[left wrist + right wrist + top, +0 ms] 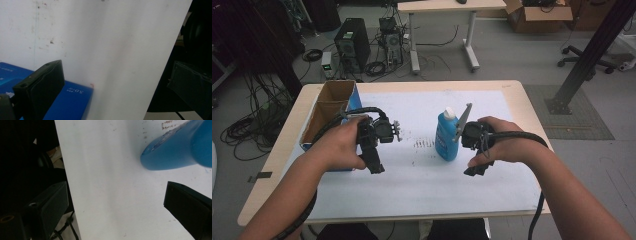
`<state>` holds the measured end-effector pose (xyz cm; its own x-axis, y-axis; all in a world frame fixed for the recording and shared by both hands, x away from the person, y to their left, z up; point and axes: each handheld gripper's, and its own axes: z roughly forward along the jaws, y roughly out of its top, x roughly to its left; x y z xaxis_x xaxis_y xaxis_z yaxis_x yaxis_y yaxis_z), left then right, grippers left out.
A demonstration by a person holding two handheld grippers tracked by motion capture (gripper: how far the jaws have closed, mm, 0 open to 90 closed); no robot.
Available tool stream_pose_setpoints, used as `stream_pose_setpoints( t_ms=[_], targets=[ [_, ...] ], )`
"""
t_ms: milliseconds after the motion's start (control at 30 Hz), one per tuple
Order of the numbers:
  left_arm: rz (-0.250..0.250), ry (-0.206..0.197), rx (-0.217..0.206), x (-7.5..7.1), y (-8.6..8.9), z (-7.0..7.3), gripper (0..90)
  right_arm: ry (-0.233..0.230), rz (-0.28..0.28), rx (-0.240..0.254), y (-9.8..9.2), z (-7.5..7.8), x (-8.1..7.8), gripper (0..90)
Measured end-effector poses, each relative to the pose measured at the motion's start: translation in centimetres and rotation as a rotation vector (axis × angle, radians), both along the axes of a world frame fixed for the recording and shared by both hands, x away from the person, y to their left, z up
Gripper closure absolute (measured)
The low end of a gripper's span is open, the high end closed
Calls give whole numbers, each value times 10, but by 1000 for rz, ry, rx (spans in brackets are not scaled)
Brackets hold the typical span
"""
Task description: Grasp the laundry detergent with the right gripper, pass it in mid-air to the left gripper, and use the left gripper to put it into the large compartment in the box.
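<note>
— At the right gripper (115,207), what do the jaws do?
— Spread wide, nothing between them; blue bottle (175,150) lies just beyond, likely the target.
— And the left gripper (113,82)?
— Parted too, empty, over the white sheet (112,50) beside a blue box (70,102).
— Bottle's place?
— Mid-table (512,87), upright, just left of the right hand (497,142), presumably for easy reach.
</note>
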<state>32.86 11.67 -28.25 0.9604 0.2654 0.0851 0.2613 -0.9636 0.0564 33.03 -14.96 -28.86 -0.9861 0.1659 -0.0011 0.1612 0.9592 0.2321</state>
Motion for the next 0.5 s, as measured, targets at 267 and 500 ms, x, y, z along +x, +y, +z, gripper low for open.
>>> stream_pose_setpoints(
  t_ms=[267, 500],
  targets=[
    [-12, -6, 2, -2, -5, 1, 2, -19, -91, 68, -17, -20, -5, 57],
    [-17, -2, 12, -3, -6, 1, 2, -56, -219, 182, -24, -41, -7, 49]
  ],
)
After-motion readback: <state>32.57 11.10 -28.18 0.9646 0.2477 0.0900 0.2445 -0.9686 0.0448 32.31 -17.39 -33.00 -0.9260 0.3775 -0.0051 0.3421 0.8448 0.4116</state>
